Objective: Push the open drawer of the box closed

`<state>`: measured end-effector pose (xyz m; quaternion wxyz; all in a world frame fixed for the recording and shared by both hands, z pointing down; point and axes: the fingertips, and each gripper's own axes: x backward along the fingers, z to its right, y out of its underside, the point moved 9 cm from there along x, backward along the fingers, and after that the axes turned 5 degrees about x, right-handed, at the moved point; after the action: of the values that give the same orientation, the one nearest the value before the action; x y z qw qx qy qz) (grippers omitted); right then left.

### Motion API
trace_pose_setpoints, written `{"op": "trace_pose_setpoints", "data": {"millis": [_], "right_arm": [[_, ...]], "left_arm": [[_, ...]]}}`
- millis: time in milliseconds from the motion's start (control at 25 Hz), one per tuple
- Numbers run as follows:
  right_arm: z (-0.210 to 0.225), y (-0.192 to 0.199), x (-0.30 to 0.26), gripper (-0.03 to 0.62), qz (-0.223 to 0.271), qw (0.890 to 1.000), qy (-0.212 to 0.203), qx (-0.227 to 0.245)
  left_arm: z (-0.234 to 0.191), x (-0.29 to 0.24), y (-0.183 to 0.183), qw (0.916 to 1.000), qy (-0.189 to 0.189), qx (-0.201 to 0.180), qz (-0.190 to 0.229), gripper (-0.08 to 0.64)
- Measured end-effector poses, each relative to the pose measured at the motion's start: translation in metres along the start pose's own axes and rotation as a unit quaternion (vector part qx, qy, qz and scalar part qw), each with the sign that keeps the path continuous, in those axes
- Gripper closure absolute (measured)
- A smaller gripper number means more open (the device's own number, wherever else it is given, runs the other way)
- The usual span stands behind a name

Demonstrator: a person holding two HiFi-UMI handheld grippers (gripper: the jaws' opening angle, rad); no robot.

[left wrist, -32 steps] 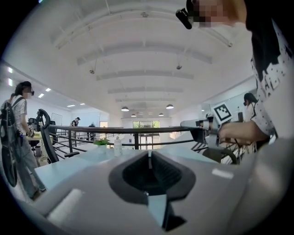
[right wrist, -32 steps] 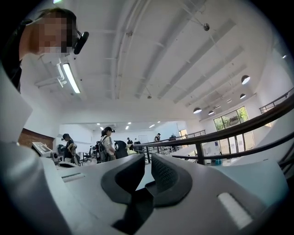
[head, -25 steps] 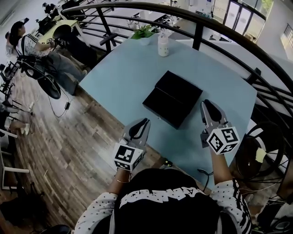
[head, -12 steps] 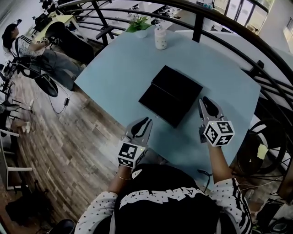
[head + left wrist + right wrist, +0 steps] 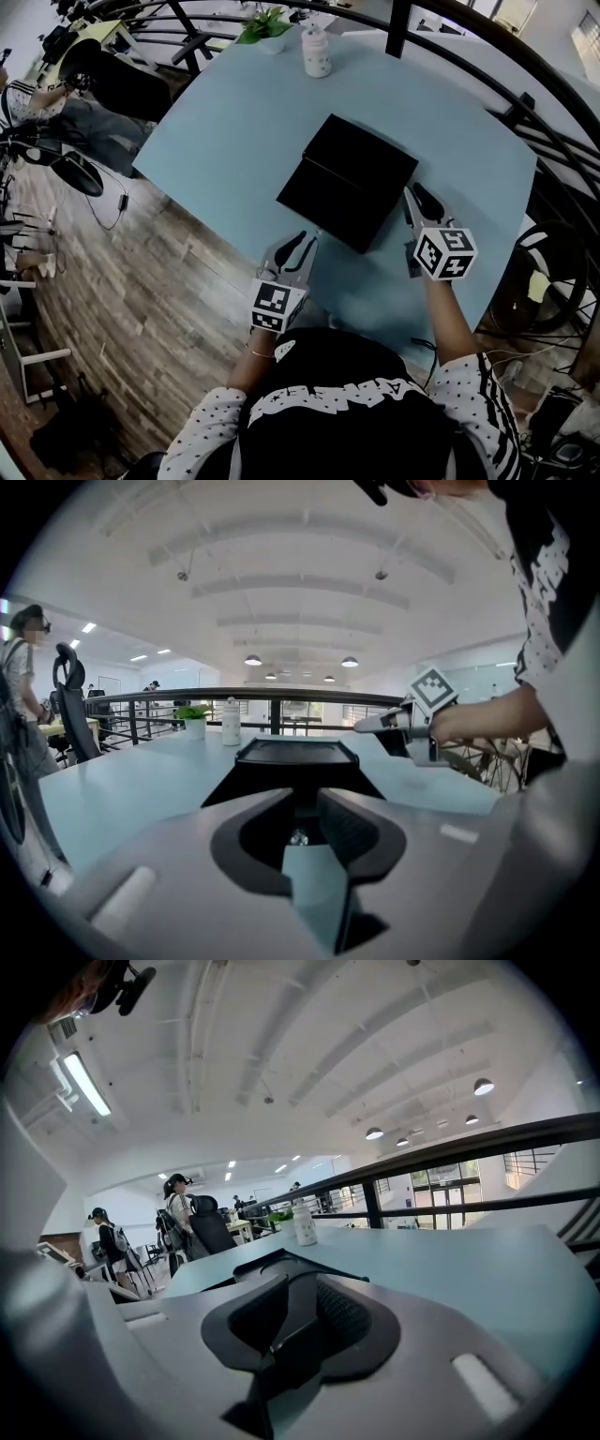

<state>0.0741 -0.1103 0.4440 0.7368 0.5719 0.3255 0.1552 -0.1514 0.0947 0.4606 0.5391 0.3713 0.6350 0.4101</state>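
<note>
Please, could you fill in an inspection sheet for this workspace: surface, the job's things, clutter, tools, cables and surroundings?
Surface: light blue table.
Job's things: black box mid-table, its drawer pulled open toward the person.
Clutter: white bottle and potted plant at the far edge.
Tools: left tool open and empty, short of the drawer; right tool beside the box's right corner, its jaws just opening, with nothing between them.
Cables: one cable on the wooden floor, left of the table.
Surroundings: black railing behind the table; seated person at far left.
</note>
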Motion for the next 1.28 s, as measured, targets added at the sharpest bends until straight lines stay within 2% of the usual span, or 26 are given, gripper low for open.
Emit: {"op": "trace_pose_setpoints", "data": {"millis": [360,640,920,1080,1280], "right_arm": [[0.001,0.021,-0.027,0.505,-0.037,0.999,0.022,0.000],[0.006,0.029,-0.035,0.495,-0.053,0.998,0.033,-0.001],[0.007,0.030,-0.040,0.486,-0.063,0.998,0.028,0.005],[0.007,0.029,-0.039,0.488,-0.074,0.997,0.029,0.026],[0.006,0.029,-0.040,0.491,-0.076,0.996,0.024,0.026]], "left_arm": [[-0.014,-0.024,0.034,0.9984,0.024,0.018,-0.047,0.560],[-0.018,-0.045,0.049,0.9961,0.028,0.012,-0.083,0.560],[-0.019,-0.061,0.051,0.9926,0.017,0.009,-0.120,0.560],[-0.014,-0.065,0.050,0.9910,0.013,0.010,-0.133,0.560],[-0.015,-0.068,0.050,0.9889,-0.003,-0.007,-0.148,0.560]]}}
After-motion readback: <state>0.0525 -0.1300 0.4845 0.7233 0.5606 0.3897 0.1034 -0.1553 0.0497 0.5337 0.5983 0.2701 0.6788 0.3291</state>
